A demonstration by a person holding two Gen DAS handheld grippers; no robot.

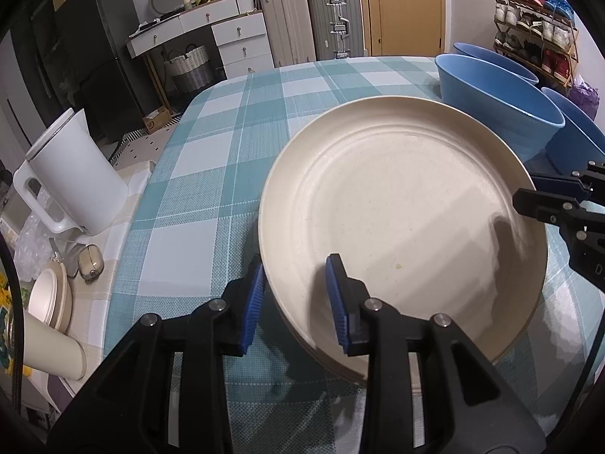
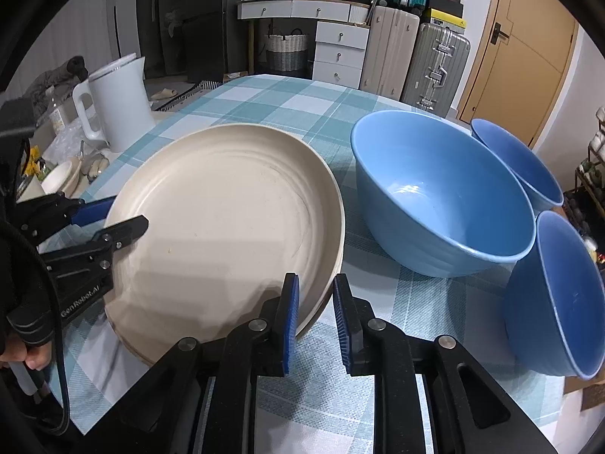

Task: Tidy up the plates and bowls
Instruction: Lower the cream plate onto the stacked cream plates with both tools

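Your left gripper point(image 1: 297, 302) has its ribbed blue jaws around the near rim of the cream plate point(image 1: 401, 212), a round, matte, speckled plate with faint rings, lying on another like it at centre frame on the checked woven surface point(image 1: 211, 143). Whether these jaws press the rim you cannot tell. Your right gripper point(image 2: 315, 323) straddles the opposite rim, its jaws set narrow on it. Three smooth blue bowls point(image 2: 438, 193) sit empty at right.
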